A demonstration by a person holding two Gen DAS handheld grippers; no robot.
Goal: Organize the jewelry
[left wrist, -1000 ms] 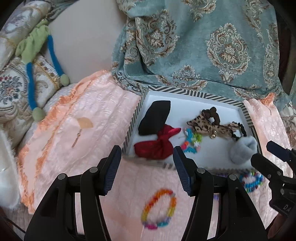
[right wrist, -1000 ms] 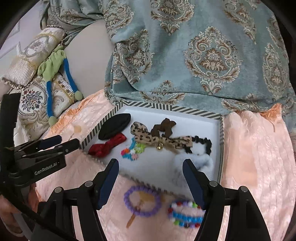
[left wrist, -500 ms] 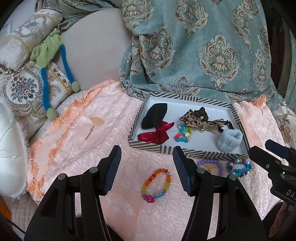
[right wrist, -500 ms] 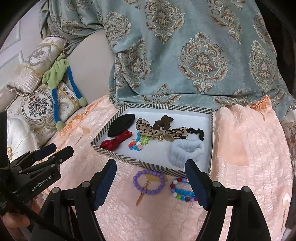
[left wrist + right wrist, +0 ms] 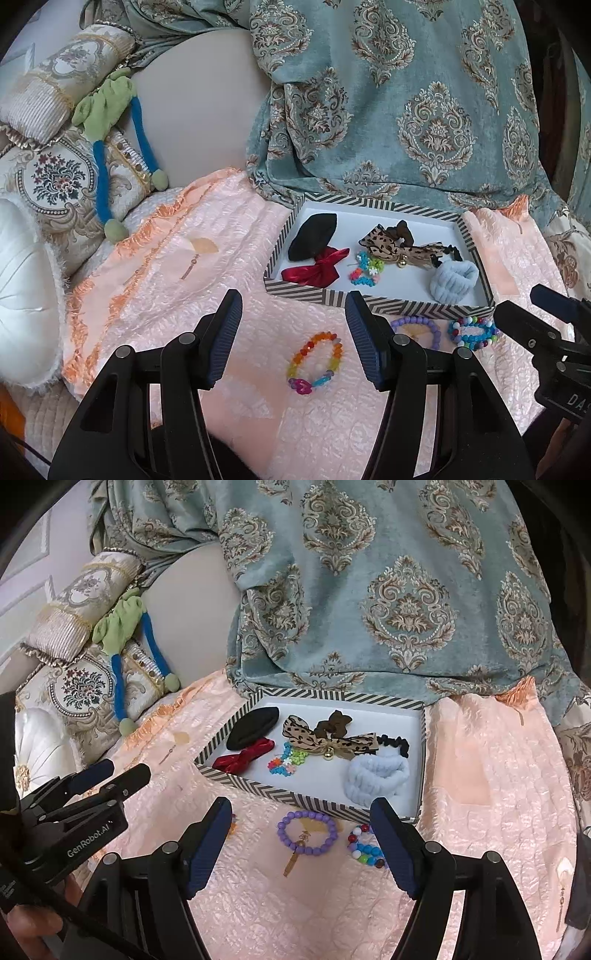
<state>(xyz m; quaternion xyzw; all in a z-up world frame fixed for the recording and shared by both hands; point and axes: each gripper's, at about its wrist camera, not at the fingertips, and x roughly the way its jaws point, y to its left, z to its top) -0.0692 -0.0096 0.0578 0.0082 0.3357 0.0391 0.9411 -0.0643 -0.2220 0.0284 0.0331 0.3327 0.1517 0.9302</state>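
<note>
A striped-rim tray (image 5: 369,301) (image 5: 295,797) lies on the peach quilted cloth and holds bows, scrunchies, a flower-bead bracelet and a pale blue fluffy band (image 5: 376,777). In front of it lie three bead bracelets: a rainbow one (image 5: 301,384), a purple one (image 5: 415,321) (image 5: 295,815) and a multicolour one (image 5: 474,343) (image 5: 364,849). My left gripper (image 5: 293,306) hovers open above the rainbow bracelet, holding nothing. My right gripper (image 5: 301,808) hovers open above the purple bracelet, also holding nothing. Each gripper shows at the edge of the other's view.
A teal damask cloth (image 5: 406,110) hangs behind the tray. Patterned cushions (image 5: 62,177), a green and blue soft toy (image 5: 107,110) and a white fluffy pillow (image 5: 26,295) crowd the left side. A hand (image 5: 26,926) holds the left gripper.
Both grippers have drawn back and upward from the tray, which now looks smaller and farther. All three bracelets have come fully into view. The right jaws stand slightly wider.
</note>
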